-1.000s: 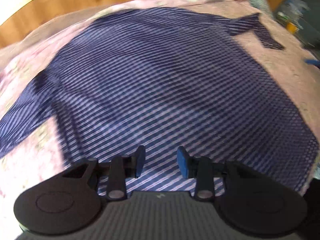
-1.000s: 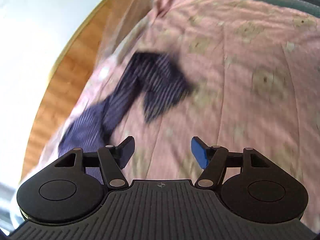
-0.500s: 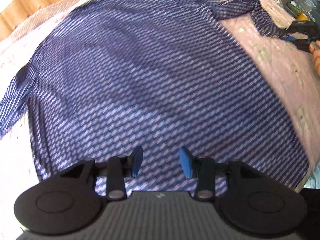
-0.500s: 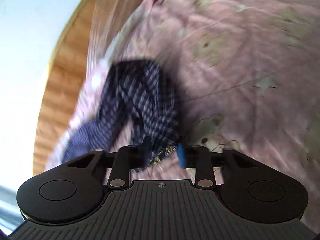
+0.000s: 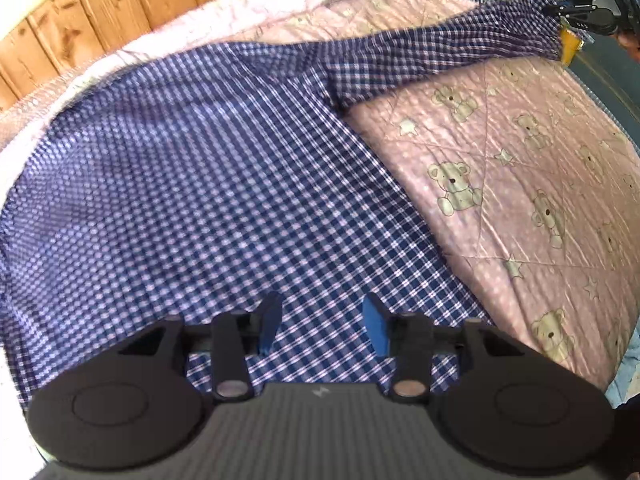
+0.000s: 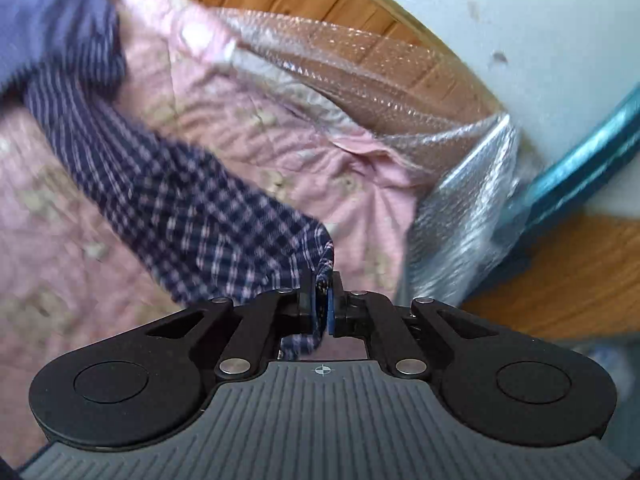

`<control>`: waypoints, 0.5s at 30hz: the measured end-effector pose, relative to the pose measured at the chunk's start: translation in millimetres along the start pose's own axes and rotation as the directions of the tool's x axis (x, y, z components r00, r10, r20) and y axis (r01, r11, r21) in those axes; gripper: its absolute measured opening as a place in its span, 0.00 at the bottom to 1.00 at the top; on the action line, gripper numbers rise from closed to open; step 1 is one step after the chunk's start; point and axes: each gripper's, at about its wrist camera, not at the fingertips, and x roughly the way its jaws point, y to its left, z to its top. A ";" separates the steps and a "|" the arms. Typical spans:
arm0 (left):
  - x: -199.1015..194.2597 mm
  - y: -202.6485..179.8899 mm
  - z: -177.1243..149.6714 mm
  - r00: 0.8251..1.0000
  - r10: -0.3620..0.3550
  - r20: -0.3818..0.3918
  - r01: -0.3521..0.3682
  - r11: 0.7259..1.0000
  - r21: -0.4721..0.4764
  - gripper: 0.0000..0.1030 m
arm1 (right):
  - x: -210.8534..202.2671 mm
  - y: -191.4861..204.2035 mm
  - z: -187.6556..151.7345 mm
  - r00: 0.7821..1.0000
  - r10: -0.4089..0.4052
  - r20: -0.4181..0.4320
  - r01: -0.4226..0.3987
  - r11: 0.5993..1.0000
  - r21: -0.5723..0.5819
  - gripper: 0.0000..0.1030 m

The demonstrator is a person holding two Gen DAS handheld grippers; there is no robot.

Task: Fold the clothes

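Right wrist: right tongs [image 6: 320,304] clamp shirt sleeve [image 6: 192,216]; left tongs [image 5: 322,322] apart above quilt [image 5: 520,184].

Checked shirt [image 5: 192,168] flat on bear quilt [image 5: 520,184], sleeve [image 5: 460,48] lifted.

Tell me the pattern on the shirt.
Navy-and-white check on the shirt, clearest in the left wrist view.
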 end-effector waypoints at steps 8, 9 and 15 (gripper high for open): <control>16.9 3.3 8.3 1.000 -0.001 -0.014 0.001 0.999 -0.054 0.44 | 9.7 -26.5 -65.7 0.929 0.365 0.058 -0.340 0.780 0.526 0.03; 16.8 3.7 11.3 1.000 -0.002 -0.012 0.001 0.997 -0.071 0.44 | 6.0 -32.4 -73.4 0.918 0.382 0.104 -0.367 0.723 0.586 0.03; 8.8 -6.9 65.0 0.965 -0.217 0.147 0.249 0.934 -0.255 0.64 | -53.5 -6.7 -57.7 0.844 0.427 0.323 -0.530 0.576 0.623 0.02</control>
